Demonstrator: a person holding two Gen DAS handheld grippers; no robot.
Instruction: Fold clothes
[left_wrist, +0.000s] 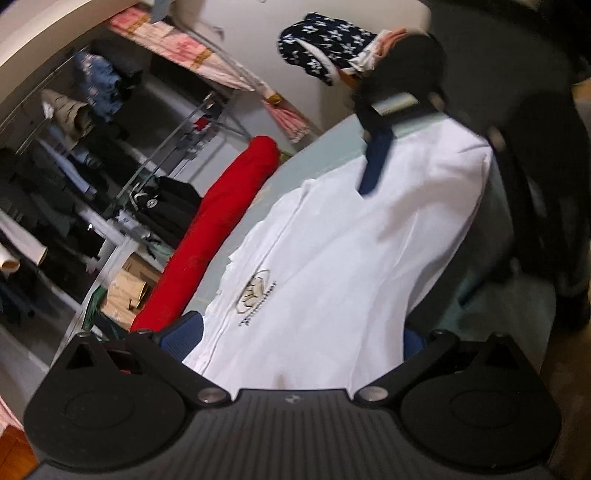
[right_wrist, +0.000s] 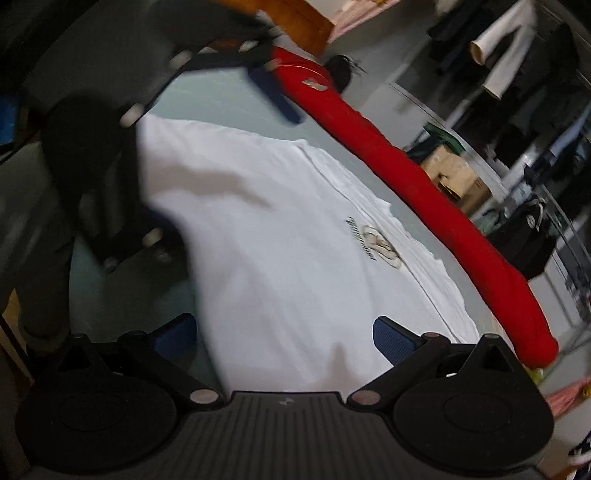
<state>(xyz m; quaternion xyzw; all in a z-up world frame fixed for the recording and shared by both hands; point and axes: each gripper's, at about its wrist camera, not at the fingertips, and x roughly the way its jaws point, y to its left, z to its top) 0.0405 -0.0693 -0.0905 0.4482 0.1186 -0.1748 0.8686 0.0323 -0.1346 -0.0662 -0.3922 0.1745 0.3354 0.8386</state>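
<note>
The white shirt (left_wrist: 332, 236) lies spread on the pale table (left_wrist: 325, 136) — soft, creased cotton with a small printed logo (left_wrist: 256, 291). Beside the shirt runs a long red roll (left_wrist: 218, 229) of cloth. The left gripper (left_wrist: 299, 336) and right gripper (right_wrist: 284, 336) each have blue pads spread wide, shirt cloth between them — neither is pinching. Beyond the roll sits a cardboard box (right_wrist: 458, 177); its contents can't be made out.

White shirt (left_wrist: 332, 258), red roll (left_wrist: 218, 229), navy star-patterned cloth (left_wrist: 325, 40).
</note>
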